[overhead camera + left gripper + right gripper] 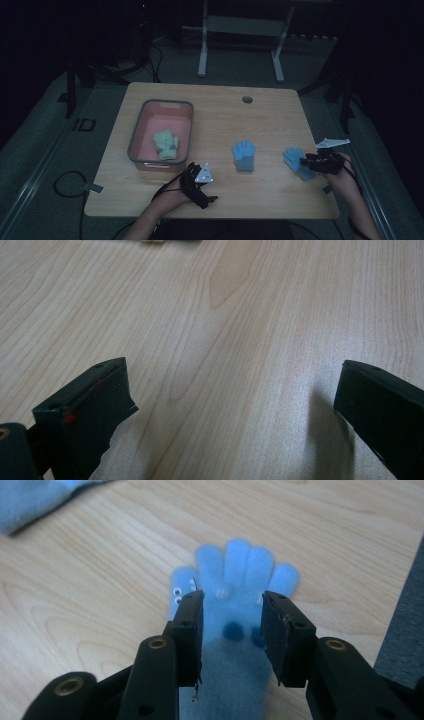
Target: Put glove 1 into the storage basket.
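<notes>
Two jaws astride blue glove (235, 630) — seemingly unclamped

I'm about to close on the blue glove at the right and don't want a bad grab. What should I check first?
1. Right tool lined up over the small blue knitted glove: ok, the glove lies between its jaws.
2. Jaws gripping the glove: not ok, they stand apart with a gap at each side.
3. Second blue glove out of the way: ok, it lies apart at mid-table.
4. Pink plastic bin has room: ok, one pale green glove lies inside.
5. Left tool free: ok, open over the bare wooden table.
6. Tool height above the glove: cannot tell.
</notes>
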A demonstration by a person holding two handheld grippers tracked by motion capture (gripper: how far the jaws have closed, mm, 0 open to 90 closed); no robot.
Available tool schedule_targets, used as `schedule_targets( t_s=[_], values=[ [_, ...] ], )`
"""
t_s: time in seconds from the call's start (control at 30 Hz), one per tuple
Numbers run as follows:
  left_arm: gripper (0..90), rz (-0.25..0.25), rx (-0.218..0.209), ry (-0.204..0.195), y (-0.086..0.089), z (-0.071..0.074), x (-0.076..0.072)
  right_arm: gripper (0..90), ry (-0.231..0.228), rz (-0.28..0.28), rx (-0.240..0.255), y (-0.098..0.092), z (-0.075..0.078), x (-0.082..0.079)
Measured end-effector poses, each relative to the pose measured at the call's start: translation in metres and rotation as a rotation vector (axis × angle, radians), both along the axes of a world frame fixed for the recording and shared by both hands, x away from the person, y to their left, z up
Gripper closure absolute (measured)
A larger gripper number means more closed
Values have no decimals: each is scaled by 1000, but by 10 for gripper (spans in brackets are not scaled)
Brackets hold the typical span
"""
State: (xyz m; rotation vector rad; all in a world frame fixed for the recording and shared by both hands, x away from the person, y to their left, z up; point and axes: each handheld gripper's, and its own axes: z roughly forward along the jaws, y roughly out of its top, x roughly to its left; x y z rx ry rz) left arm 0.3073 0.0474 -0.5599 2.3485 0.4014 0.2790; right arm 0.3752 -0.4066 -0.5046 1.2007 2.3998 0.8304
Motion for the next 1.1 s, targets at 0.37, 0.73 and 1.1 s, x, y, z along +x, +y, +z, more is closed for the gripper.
schedule_targets(
  t_s=[0.37,0.73,1.1],
  values=[
    [18,7,2,-5,-1,-1,1,607,18,52,-37,0,-11,10],
    [18,-5,-5,2,0,-2,1,659,54,52,-67,9,-27,13],
    [18,-7,-5,2,1,-2,1,855,55,-38,-55,19,-23,7]
  ],
)
